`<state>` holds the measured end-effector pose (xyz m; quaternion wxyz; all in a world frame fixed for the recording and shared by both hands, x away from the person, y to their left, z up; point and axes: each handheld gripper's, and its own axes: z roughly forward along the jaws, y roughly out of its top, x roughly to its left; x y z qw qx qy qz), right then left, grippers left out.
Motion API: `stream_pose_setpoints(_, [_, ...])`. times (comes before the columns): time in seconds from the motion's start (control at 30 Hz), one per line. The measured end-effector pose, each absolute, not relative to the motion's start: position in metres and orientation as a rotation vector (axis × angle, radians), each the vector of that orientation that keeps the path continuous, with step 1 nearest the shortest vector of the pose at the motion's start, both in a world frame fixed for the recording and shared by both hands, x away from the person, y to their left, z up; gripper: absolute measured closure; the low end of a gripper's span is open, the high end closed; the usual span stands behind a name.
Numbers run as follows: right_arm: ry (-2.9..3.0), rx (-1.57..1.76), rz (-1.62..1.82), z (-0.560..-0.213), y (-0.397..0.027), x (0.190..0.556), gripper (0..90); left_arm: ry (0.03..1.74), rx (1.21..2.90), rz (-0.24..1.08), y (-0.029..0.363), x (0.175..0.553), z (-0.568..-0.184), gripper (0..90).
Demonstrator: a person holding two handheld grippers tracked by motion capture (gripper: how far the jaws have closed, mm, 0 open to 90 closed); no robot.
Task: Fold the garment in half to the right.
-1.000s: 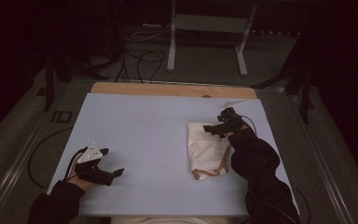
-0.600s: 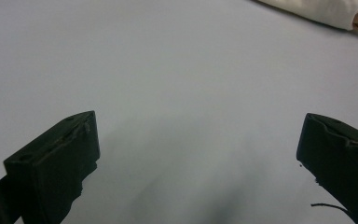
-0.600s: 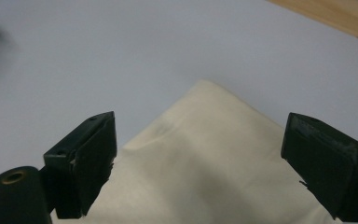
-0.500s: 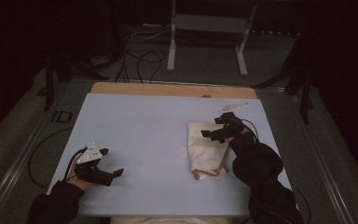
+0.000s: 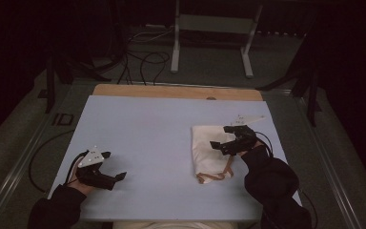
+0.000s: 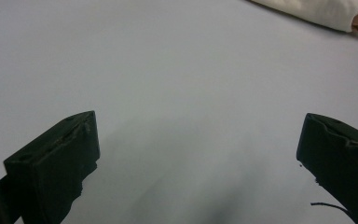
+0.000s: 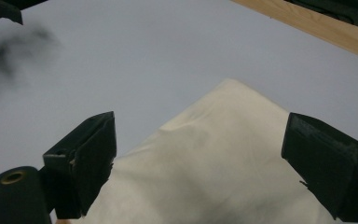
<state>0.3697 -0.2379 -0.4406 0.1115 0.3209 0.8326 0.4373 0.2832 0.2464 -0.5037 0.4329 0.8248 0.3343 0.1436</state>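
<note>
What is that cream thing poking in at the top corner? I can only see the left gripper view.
Observer: A folded cream cloth bag with tan straps, lying flat on the white table.
Operator: Is the other gripper near it?
Observer: Yes, the right gripper is above the bag, jaws wide open.
Operator: What's past the table?
Observer: A wooden edge, then a dark floor with cables.

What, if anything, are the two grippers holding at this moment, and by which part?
Nothing is held. The right gripper hangs open over the cream cloth bag; the left gripper is open over the bare table.
</note>
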Motion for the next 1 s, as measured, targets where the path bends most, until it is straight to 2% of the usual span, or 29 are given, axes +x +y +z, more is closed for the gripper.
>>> stream_pose_setpoints(0.27, [2.412,0.946,1.304,-0.444,-0.253,0.348,10.1,0.830,2.057,0.358,0.246,0.283,-0.503,0.2])
stream_pose_setpoints(1.0, [2.383,1.022,1.291,-0.486,-0.284,0.299,10.1,0.823,2.053,0.358,0.246,0.281,-0.501,0.2])
